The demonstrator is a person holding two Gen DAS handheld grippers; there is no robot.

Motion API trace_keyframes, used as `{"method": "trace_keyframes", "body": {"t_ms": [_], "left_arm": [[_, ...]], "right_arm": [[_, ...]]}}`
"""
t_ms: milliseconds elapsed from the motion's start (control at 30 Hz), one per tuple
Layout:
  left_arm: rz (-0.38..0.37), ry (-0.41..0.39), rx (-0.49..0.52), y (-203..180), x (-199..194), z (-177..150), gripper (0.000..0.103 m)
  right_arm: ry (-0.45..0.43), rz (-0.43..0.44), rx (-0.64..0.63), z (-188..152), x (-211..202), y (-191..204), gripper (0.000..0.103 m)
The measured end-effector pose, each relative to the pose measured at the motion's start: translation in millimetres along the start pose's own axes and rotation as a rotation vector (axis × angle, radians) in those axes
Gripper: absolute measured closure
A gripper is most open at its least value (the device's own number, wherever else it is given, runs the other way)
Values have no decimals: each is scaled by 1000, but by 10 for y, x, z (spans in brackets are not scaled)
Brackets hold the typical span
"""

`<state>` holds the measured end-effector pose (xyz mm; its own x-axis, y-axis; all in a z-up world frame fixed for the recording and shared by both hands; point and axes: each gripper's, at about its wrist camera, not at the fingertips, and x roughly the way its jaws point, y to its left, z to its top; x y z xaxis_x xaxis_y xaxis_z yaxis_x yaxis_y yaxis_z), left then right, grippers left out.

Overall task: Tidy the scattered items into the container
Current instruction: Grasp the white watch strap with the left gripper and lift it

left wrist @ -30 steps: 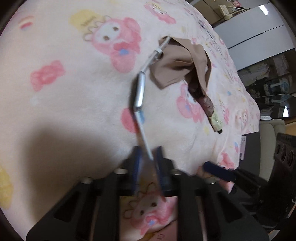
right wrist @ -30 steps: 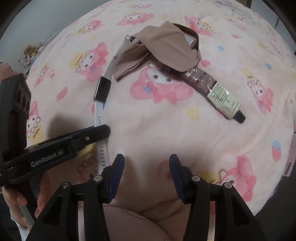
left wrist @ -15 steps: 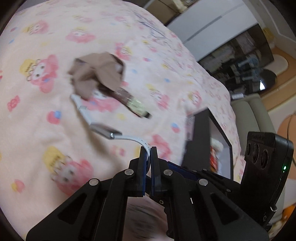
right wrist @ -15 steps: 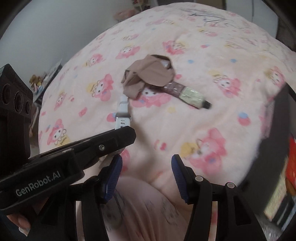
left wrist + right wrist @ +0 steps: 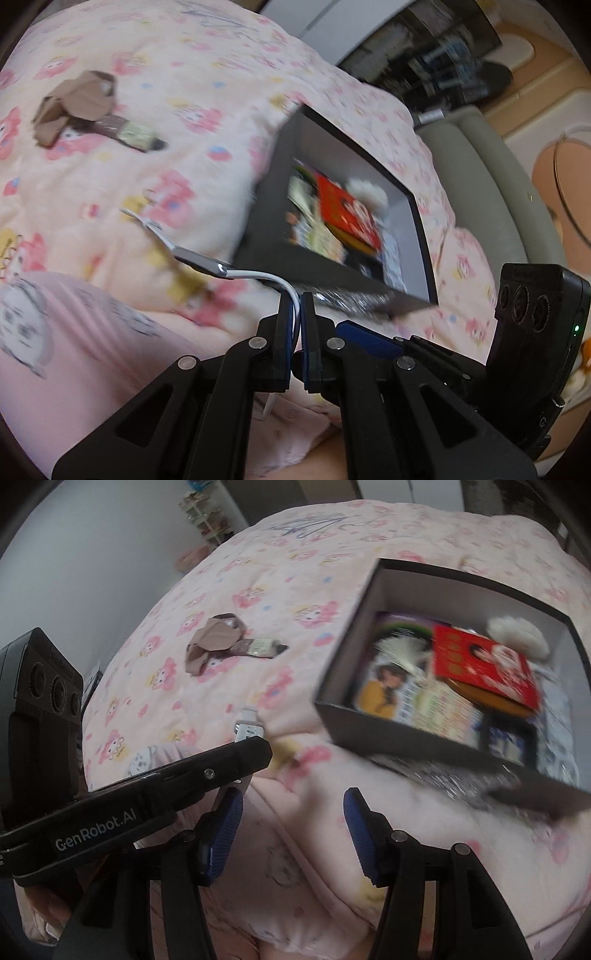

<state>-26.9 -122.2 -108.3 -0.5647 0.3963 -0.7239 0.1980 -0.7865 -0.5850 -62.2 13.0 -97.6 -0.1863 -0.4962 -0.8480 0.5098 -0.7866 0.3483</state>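
The white-strapped smartwatch with a silver case (image 5: pixel 199 258) hangs above the pink cartoon-print blanket (image 5: pixel 207 85), its strap clamped in the left gripper (image 5: pixel 298 325), just beside the dark rectangular box (image 5: pixel 266 206). The right gripper (image 5: pixel 293 834) hovers with jaws apart.

Box (image 5: pixel 421 221) contents motion-blurred; tube (image 5: pixel 258 648) partly under cloth (image 5: pixel 212 640); watch (image 5: pixel 249 731) mostly behind left gripper (image 5: pixel 255 755).

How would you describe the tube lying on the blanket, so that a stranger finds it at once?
Start from the pink cartoon-print blanket and find the crumpled brown cloth, left of the dark open box. The slim tube pokes out from under that cloth towards the box. Unlike the cloth, it is stiff, with a pale green label and a black cap.
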Motion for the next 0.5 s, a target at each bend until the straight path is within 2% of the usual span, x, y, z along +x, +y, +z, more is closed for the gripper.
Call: {"method": "trace_keyframes", "body": {"t_ms": [200, 333, 500], "left_arm": [[-16, 36, 37, -263, 213, -198, 101], [-29, 59, 42, -339, 338, -261, 101], [-63, 78, 48, -386, 382, -290, 101]], "right_arm": [[-15, 2, 72, -236, -177, -311, 48], [-20, -9, 67, -317, -224, -375, 48], [-6, -12, 81, -335, -89, -478, 48]]}}
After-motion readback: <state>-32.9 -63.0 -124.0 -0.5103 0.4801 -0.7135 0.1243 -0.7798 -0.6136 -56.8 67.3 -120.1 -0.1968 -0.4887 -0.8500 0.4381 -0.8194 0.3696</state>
